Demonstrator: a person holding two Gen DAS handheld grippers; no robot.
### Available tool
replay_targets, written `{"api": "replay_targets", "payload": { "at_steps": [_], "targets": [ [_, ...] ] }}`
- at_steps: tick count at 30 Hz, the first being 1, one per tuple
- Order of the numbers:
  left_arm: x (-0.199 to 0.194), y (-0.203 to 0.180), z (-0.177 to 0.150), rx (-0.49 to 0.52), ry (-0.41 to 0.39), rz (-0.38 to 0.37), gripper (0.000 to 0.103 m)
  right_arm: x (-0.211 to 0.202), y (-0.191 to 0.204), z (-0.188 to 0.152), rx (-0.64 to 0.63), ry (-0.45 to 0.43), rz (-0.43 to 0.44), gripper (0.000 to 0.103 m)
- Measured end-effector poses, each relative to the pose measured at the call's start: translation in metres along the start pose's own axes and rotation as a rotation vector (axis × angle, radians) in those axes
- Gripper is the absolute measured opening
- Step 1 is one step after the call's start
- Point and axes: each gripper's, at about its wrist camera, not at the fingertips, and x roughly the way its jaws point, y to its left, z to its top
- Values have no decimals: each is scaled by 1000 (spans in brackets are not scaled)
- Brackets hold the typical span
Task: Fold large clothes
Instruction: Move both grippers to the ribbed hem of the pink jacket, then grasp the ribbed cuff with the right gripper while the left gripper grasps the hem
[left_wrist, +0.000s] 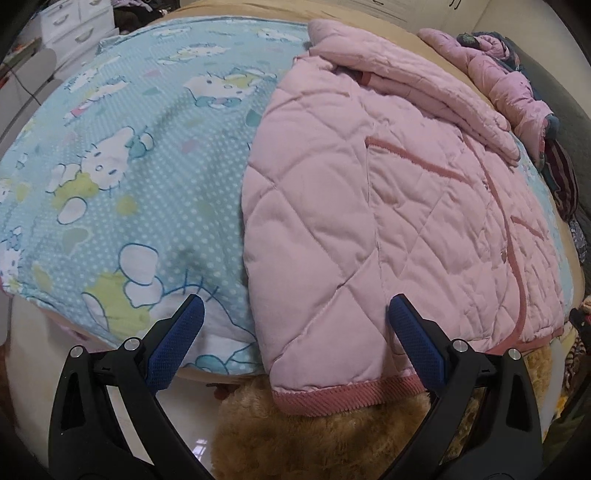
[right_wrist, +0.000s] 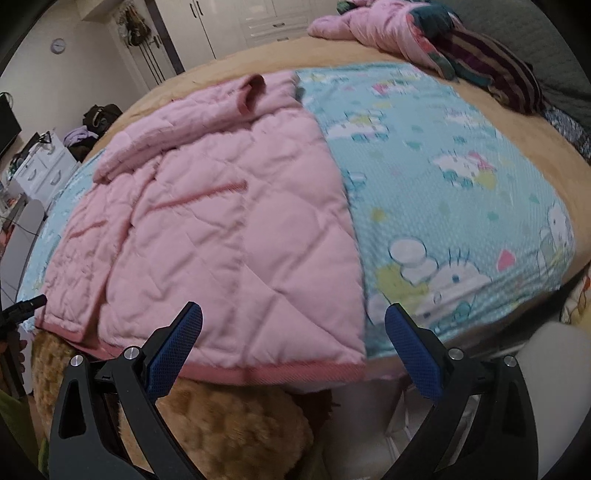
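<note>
While both grippers hang just off the near edge of the bed, a pale pink quilted jacket with darker pink ribbed trim (left_wrist: 388, 206) lies flat on a light blue cartoon-print blanket (left_wrist: 122, 177), filling the centre and right of the left wrist view and the centre-left of the right wrist view (right_wrist: 221, 229). Its ribbed hem runs along the blanket's near edge and overhangs it slightly, above a tan fuzzy plush surface (left_wrist: 332, 435) at the bottom of the frame. One sleeve is folded across the upper part of the jacket, its cuff toward the top centre of the right wrist view.

The left gripper (left_wrist: 295, 314) is released, its blue-padded fingers spread wide on either side of the jacket's lower left corner, holding nothing. The right gripper (right_wrist: 293, 314) is likewise spread and holds nothing, straddling the jacket's lower right corner.

Bare blanket stretches left of the jacket in the left wrist view and right of it in the right wrist view (right_wrist: 461, 206). A heap of pink and striped clothes (right_wrist: 424, 40) sits at the far edge, upper right. White drawers (left_wrist: 74, 26) stand at upper left.
</note>
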Motion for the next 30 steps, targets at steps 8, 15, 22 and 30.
{"api": "replay_targets", "payload": {
  "at_steps": [8, 15, 22, 30],
  "targets": [
    [9, -1, 0, -8, 14, -23, 94, 31, -14, -11, 52, 81, 84, 99],
    [15, 0, 2, -17, 28, -48, 94, 37, -12, -14, 66, 111, 187, 70],
    [22, 4, 3, -49, 32, -89, 94, -11, -3, 8, 51, -54, 370, 19],
    [21, 4, 1, -44, -1, -141, 85, -49, 18, 47, 40, -245, 453, 15]
  ]
}}
